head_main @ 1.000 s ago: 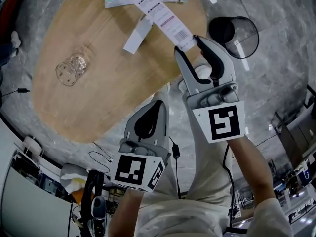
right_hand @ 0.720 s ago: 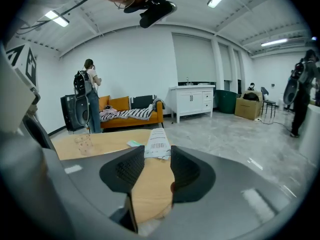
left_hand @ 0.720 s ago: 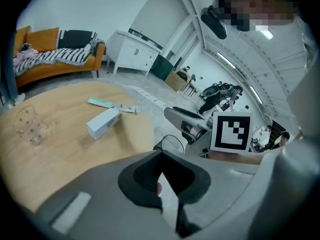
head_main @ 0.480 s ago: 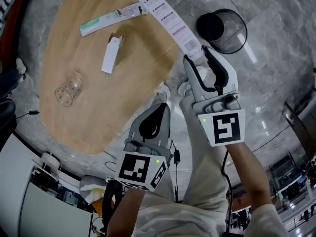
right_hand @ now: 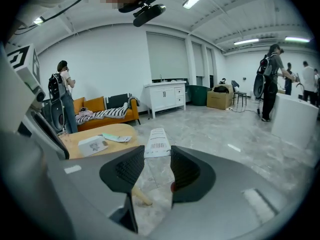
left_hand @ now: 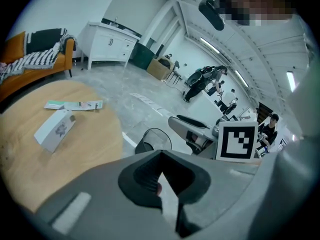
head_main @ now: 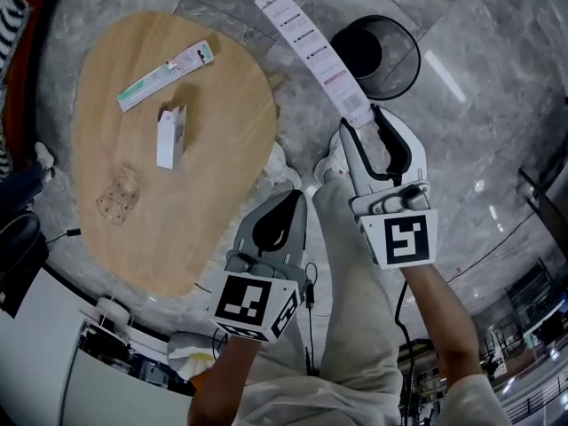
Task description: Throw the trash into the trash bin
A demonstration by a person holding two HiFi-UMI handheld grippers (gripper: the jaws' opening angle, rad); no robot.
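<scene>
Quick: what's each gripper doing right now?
Left gripper: closed, empty.
Right gripper: closed on the long white barcode-printed paper strip.

Black wire-mesh trash bin [head_main: 383, 56]: mouth open. Grey marble floor [head_main: 479, 131] bare on bin's right. Oval wooden table [head_main: 213, 176] edge close on bin's left; long white printed paper strip [head_main: 311, 51] between them.
</scene>
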